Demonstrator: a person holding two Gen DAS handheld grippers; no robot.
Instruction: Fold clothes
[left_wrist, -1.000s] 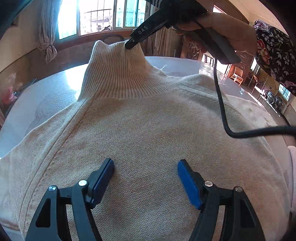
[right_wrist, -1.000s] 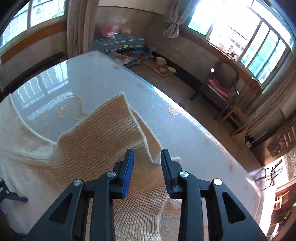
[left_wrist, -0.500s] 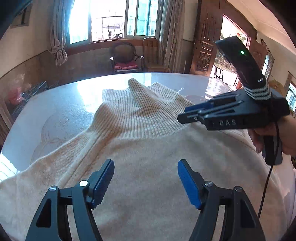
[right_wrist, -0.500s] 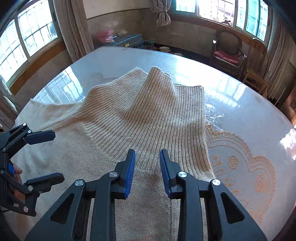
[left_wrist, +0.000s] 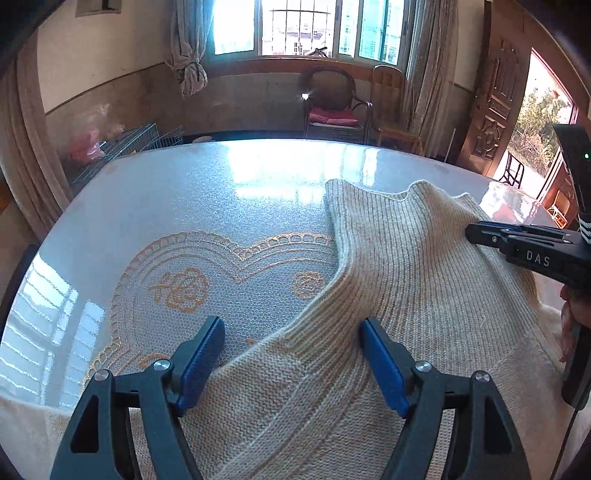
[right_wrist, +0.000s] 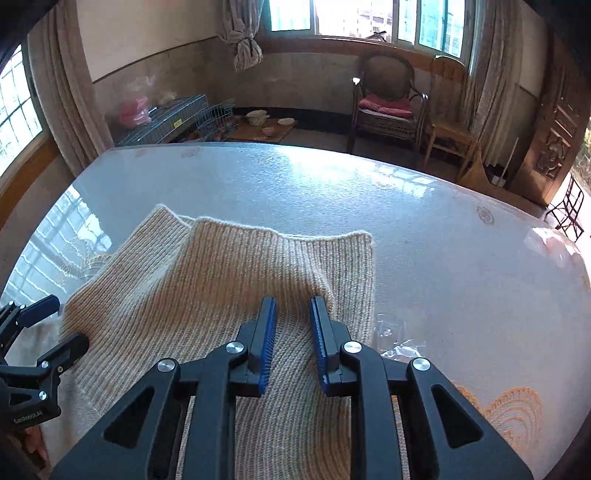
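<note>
A cream turtleneck sweater (left_wrist: 406, 295) is lying spread on the worktop (left_wrist: 221, 192), its ribbed collar (right_wrist: 280, 258) pointing toward the far edge and its body trailing back toward the near edge, under both tools. The left claw (left_wrist: 291, 362) is hovering wide open just over the left shoulder seam, gripping nothing. The right claw (right_wrist: 291, 343) is sitting low over the base of the collar with its jaws narrowly apart; a ridge of ribbing is rising between them, but whether the pads are pinching it I cannot tell.

The knit looks thick, soft and limp, so it is likely to sag, stretch and drag over the glossy lace-patterned cover rather than hold a crease. The ribbed collar and the shoulder seams are the firmest places to grip; a pinch in the open body would probably gather one layer only. Taking both shoulders evenly should keep the fold square.
</note>
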